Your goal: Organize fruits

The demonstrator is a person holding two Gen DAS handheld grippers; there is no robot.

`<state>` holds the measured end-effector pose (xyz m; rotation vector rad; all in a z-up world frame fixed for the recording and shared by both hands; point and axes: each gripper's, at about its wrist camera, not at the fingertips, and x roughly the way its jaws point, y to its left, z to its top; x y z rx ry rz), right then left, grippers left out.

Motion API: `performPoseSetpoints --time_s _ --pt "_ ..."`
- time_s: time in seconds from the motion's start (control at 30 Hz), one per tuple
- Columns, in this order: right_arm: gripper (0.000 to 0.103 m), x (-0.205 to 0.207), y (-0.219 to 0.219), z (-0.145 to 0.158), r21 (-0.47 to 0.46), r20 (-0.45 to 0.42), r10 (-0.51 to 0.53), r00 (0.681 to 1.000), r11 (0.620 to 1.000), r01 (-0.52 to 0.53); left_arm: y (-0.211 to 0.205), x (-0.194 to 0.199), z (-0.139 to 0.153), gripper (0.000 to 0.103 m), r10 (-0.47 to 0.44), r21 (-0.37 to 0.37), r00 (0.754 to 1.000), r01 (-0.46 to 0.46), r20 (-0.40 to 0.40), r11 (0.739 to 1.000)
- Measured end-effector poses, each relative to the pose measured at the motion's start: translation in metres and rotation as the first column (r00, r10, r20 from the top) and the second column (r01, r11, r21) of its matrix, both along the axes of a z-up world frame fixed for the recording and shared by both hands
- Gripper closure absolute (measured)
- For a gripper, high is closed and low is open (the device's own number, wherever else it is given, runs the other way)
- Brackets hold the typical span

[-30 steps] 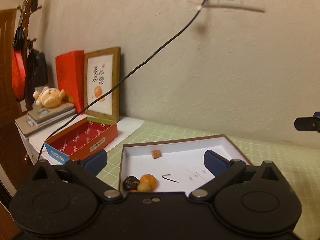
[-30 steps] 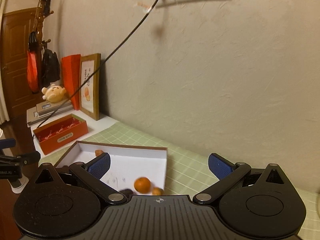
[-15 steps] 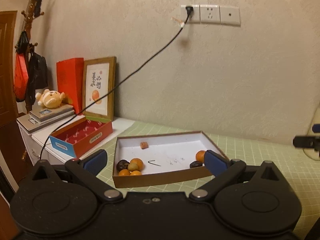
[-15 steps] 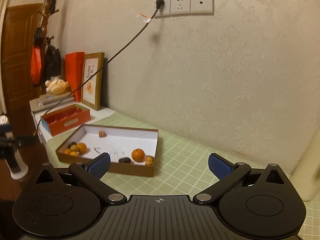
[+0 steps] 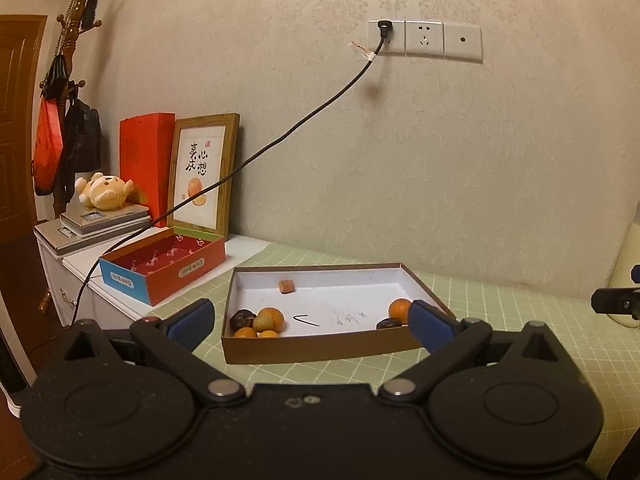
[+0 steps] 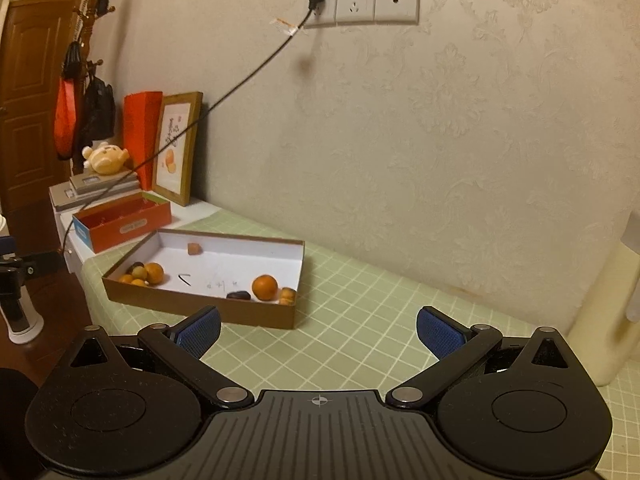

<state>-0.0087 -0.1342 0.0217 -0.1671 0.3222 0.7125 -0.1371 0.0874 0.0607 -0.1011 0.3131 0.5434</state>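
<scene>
A shallow brown box (image 5: 320, 350) with a white floor sits on the green checked tablecloth (image 6: 360, 320), and all the fruit in view lies inside it in two groups plus one stray piece. In the left front corner there is a cluster of five: one larger orange (image 5: 272, 317), one dark brown fruit (image 5: 241, 319), one yellowish fruit (image 5: 263, 323) and two small oranges (image 5: 245, 333) against the front wall. At the right end lie three: one orange (image 6: 264, 287), one flat dark fruit (image 6: 238, 295) just beside it, and one small tan fruit (image 6: 287, 295) in the corner. A single reddish-brown piece (image 5: 286, 286) rests alone near the back wall. The left gripper (image 5: 310, 322) hangs before the box with its jaws spread wide, holding nothing; the right gripper (image 6: 319, 330) hovers over bare cloth, likewise released and empty. One red open box (image 5: 164, 270) stands on the white cabinet beyond.
</scene>
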Motion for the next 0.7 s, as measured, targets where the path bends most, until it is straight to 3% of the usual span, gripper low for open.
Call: performPoseSetpoints --time_s 0.7 --pt "0.0 0.0042 -0.0028 -0.0002 0.015 -0.021 -0.02 1.0 1.0 0.021 -0.0009 -0.0003 -0.0013 0.006 -0.004 0.01 1.0 0.004 -0.008 1.0"
